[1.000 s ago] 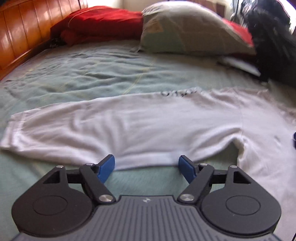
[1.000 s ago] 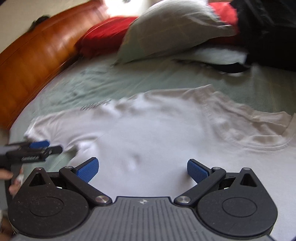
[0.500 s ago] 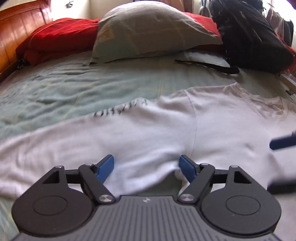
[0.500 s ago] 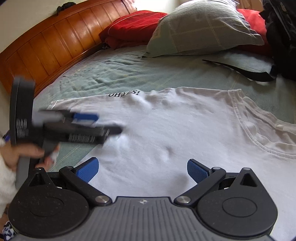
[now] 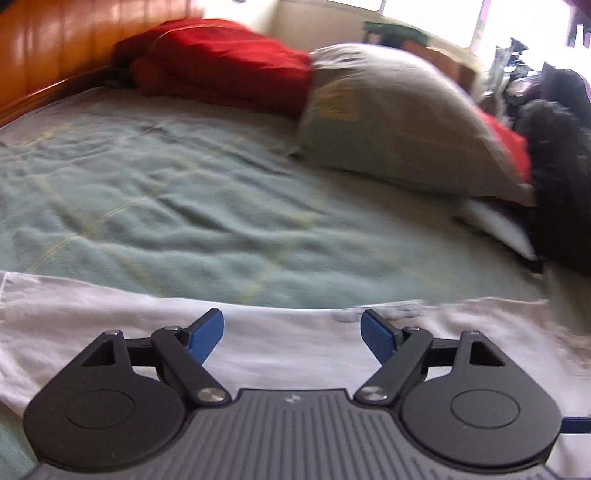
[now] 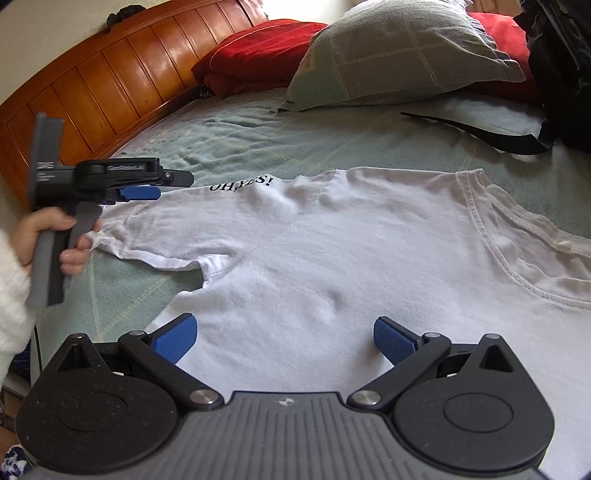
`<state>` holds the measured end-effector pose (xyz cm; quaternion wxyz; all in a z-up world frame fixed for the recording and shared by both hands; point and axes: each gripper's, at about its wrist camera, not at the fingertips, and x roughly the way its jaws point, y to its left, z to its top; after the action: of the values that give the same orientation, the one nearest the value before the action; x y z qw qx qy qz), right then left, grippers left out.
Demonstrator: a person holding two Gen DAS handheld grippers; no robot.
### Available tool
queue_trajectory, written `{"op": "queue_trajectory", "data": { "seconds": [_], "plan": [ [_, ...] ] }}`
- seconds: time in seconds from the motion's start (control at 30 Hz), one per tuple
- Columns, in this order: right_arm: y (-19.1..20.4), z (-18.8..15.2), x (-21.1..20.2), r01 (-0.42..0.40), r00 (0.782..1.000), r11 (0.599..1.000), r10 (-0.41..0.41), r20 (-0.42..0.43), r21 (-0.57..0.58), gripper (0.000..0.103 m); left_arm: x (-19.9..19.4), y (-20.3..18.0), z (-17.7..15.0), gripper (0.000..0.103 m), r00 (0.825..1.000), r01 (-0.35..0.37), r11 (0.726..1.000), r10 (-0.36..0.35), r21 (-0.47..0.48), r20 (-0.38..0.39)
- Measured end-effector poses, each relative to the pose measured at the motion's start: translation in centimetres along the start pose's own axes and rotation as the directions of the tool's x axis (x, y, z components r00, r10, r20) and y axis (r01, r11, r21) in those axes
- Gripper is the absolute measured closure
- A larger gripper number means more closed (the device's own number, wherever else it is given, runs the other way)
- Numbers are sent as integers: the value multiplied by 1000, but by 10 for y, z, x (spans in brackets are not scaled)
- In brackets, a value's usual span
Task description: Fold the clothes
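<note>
Flat: soft white cotton T-shirt (image 6: 332,258) on nubby green blanket (image 6: 295,140); both grippers' jaws apart, empty.

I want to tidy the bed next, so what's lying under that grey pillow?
The grey pillow leans on a red pillow and overlaps folded red bedding on the green blanket. Anything beneath its middle is covered.

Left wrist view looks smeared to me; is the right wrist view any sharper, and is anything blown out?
Left wrist view: motion-blurred, red pillow soft, window overexposed. Right wrist view: mostly sharp, white T-shirt print legible, only the left tool slightly smeared; headboard shows glare.
</note>
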<state>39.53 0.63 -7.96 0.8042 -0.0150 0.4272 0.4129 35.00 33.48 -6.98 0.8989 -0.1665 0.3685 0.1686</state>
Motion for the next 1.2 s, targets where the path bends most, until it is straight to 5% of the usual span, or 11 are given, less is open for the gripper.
{"op": "queue_trajectory", "data": {
  "seconds": [0.27, 0.4, 0.53, 0.6, 0.73, 0.8, 0.93, 1.03, 1.2],
  "plan": [
    [-2, 0, 1, -5, 1000, 1000, 4, 8, 12, 0, -22, 28, -17, 22, 996, -92, 996, 92, 20, -8],
    [-1, 0, 0, 3, 1000, 1000, -3, 13, 10, 0, -22, 27, -1, 21, 997, -68, 998, 67, 18, 31],
    [-2, 0, 0, 3, 1000, 1000, -4, 14, 10, 0, -1, 42, 8, 21, 997, -75, 995, 76, -72, 7],
    [-3, 0, 0, 0, 1000, 1000, 0, 15, 14, 0, 5, 53, 9, 21, 987, -155, 986, 156, -67, 23],
    [-5, 0, 0, -7, 1000, 1000, 6, 20, 23, 0, 5, 64, 14, 22, 938, -345, 937, 346, -47, 23],
    [-5, 0, 0, -8, 1000, 1000, 7, 23, 27, 0, -3, 58, 17, 22, 953, -303, 952, 304, -40, 20],
    [-3, 0, 0, 0, 1000, 1000, 0, 24, 23, 0, -17, 9, 17, 20, 994, -111, 993, 110, 48, 17],
    [-2, 0, 0, 4, 1000, 1000, -4, 24, 18, 0, -9, -38, 14, 19, 996, 66, 992, -60, 105, -61],
    [-4, 0, 0, 1, 1000, 1000, -2, 28, 26, 0, 24, -94, 8, 19, 990, 49, 977, -21, 206, -137]
  ]
}}
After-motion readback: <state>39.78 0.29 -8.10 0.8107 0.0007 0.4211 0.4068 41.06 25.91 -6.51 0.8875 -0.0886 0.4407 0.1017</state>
